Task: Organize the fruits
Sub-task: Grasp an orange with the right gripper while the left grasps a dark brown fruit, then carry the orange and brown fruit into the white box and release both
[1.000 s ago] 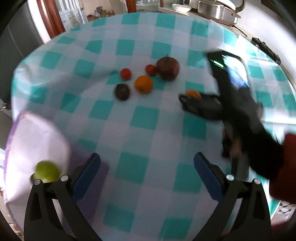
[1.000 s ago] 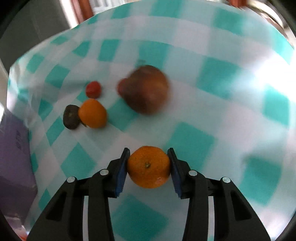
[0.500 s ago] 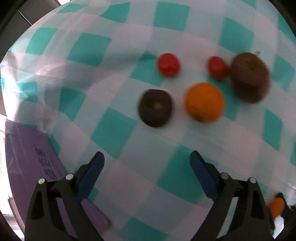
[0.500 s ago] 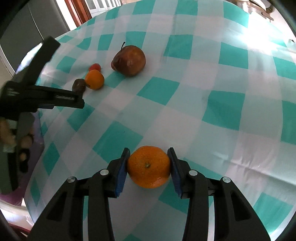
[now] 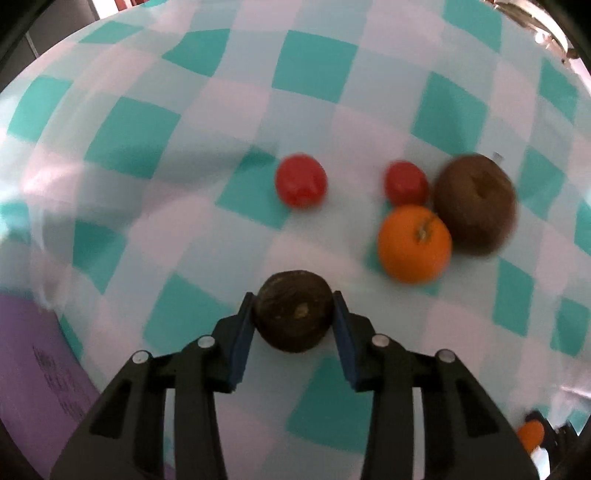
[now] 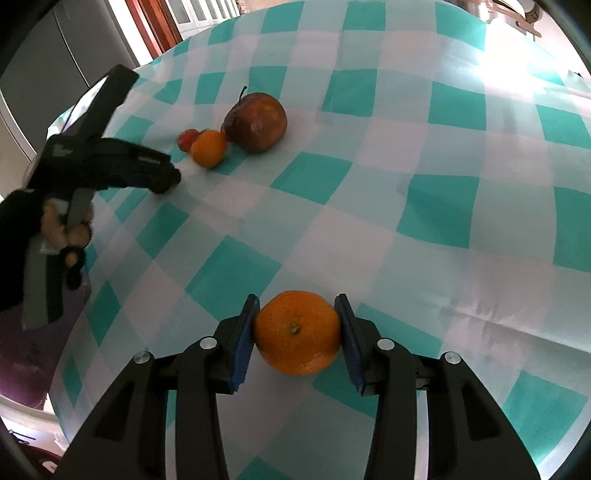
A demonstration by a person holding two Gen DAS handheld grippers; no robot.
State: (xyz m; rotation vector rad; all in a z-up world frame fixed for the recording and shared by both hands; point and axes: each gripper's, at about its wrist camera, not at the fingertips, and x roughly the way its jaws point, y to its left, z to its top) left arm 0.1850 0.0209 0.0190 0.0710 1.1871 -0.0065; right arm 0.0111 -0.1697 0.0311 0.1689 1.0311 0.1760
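My left gripper [image 5: 293, 317] is shut on a small dark brown fruit [image 5: 293, 314] on the teal checked tablecloth [image 5: 207, 110]. Beyond it lie two red tomatoes [image 5: 301, 180] [image 5: 405, 182], an orange [image 5: 414, 243] and a large brown apple [image 5: 474, 203]. My right gripper [image 6: 297, 332] is shut on a second orange [image 6: 297, 331], held low over the cloth. In the right wrist view the left gripper [image 6: 162, 179] shows at far left near the orange [image 6: 208, 147], apple [image 6: 258, 122] and a tomato [image 6: 187, 138].
A purple board [image 5: 40, 365] lies at the lower left beyond the table's edge; it also shows in the right wrist view [image 6: 26, 354]. A cabinet and a door [image 6: 147, 22] stand behind the table.
My left gripper moved forward to the dark fruit and closed on it. My right gripper kept hold of its orange and pulled back from the fruit group.
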